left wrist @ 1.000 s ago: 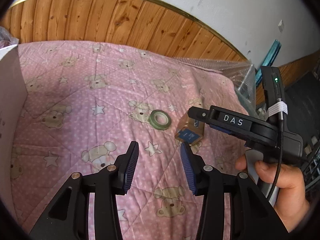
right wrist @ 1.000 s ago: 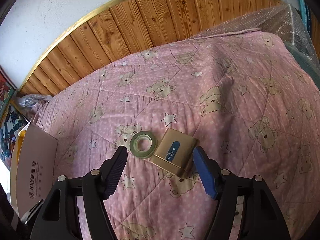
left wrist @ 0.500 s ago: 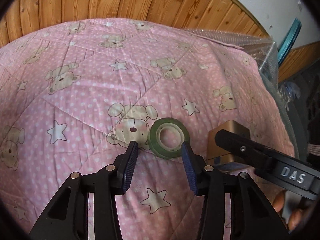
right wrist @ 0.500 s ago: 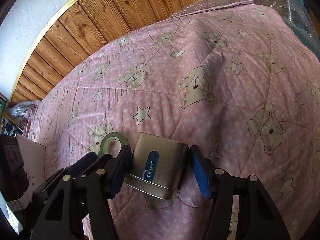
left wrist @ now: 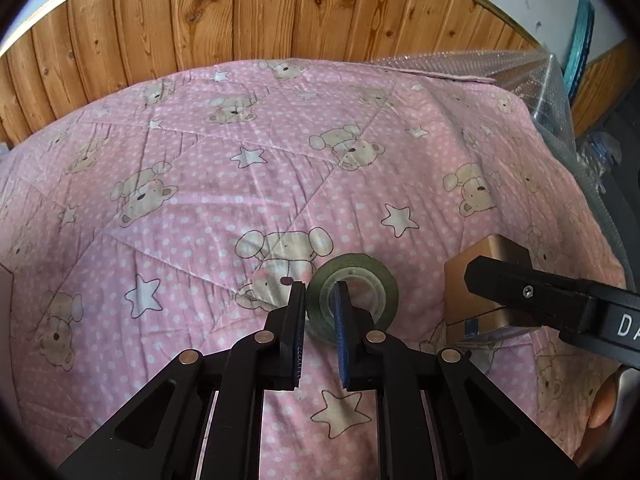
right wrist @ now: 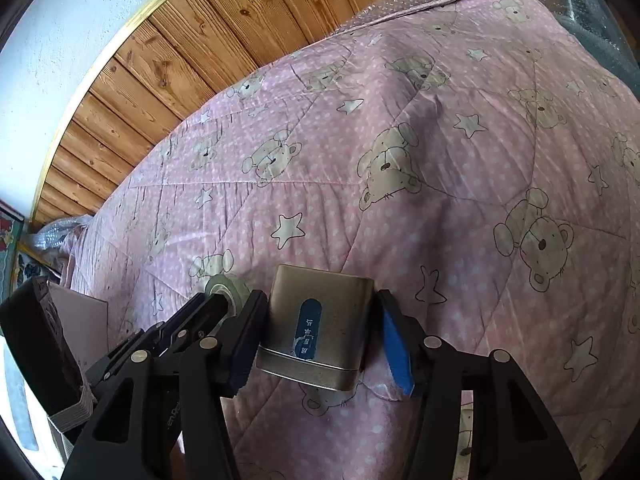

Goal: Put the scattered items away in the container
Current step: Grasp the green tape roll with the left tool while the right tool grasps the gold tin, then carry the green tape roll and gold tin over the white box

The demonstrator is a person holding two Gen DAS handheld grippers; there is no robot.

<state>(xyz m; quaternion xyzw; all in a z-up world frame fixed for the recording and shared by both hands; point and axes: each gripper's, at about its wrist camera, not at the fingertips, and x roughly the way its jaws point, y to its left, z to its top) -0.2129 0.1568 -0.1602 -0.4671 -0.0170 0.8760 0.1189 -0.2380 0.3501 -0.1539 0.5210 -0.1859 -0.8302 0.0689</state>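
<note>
A green tape roll (left wrist: 372, 280) lies on the pink bear quilt (left wrist: 240, 184). My left gripper (left wrist: 320, 300) has closed on the roll's near left wall, one finger outside it and one inside its hole. The roll also shows in the right wrist view (right wrist: 222, 286), behind the left gripper's fingers (right wrist: 188, 320). A gold tin with a blue label (right wrist: 320, 324) lies to the right of the roll. My right gripper (right wrist: 320, 332) straddles the tin with its jaws wide; the left pad touches its side, the right pad stands just off it. The tin also shows in the left wrist view (left wrist: 492, 256).
A wooden plank wall (left wrist: 280, 12) runs behind the bed. Bubble wrap (left wrist: 552, 92) covers the bed's right edge. A cardboard box (right wrist: 80, 320) stands at the far left in the right wrist view.
My left gripper moved forward and shut on the tape roll's wall. My right gripper came down further around the tin, which now fills the gap between its jaws.
</note>
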